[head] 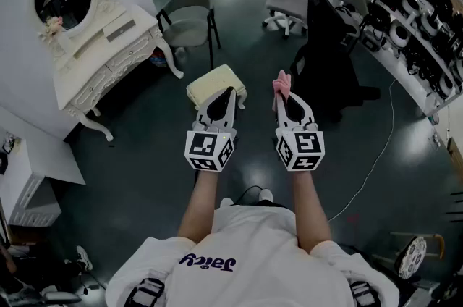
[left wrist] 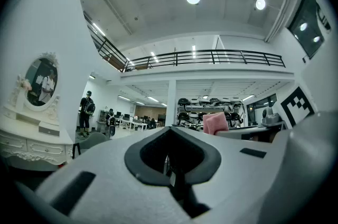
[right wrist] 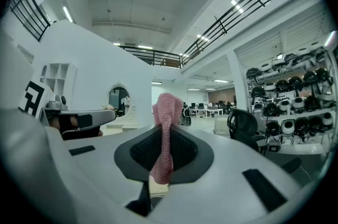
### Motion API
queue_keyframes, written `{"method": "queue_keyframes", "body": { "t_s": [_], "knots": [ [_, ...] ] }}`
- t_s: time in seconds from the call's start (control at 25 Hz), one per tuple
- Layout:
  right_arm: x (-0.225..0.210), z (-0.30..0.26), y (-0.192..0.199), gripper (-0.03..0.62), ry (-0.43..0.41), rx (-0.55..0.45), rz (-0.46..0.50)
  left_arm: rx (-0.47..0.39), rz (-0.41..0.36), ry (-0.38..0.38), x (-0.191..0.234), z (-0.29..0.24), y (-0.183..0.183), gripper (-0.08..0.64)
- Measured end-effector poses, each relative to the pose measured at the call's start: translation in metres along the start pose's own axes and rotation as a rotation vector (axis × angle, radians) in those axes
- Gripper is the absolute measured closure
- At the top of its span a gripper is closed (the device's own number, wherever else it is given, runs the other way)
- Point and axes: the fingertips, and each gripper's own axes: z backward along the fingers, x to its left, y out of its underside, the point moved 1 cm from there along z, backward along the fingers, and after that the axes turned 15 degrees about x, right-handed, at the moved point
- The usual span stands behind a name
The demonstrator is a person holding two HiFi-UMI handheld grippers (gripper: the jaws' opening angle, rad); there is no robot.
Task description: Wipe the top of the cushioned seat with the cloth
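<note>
Right gripper (right wrist: 165, 167) pinches the cloth (right wrist: 165, 112) upright between its fingers (right wrist: 224, 175); left gripper (left wrist: 170, 165) is closed, empty.

The left forearm (head: 200, 198) and right forearm (head: 307, 198) stretch forward side by side, bare below short white sleeves; each hand is hidden beneath its gripper's marker cube. The left gripper (head: 231, 91) angles slightly inward toward its partner, its jaws pressed together with nothing between them. The right gripper (head: 283, 97) lies just beside it and level with it, not touching; its jaws are clamped on a pink cloth (right wrist: 163, 128) (a fold stands up past the tips).
</note>
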Motion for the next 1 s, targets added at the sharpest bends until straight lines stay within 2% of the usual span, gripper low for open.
{"method": "queue_keyframes", "body": {
  "t_s": [0.24, 0.48, 0.8, 1.0],
  "knots": [
    [-0.064, 0.008, 0.003, 0.572, -0.03, 0.001, -0.028, -0.021, 0.004, -0.012, -0.052, -0.046, -0.005, 0.546],
    [-0.104, 0.001, 0.001, 0.572, -0.095, -0.011, -0.048, -0.037, 0.012, -0.038, -0.077, -0.078, 0.0, 0.546],
    [-0.122, -0.051, -0.002, 0.571, -0.168, 0.007, -0.054, -0.002, 0.042, -0.086, -0.05, -0.129, 0.012, 0.545],
    [-0.13, -0.117, -0.018, 0.571, -0.195, -0.013, -0.071, 0.009, 0.057, -0.107, 0.0, -0.178, 0.015, 0.545]
  ]
}}
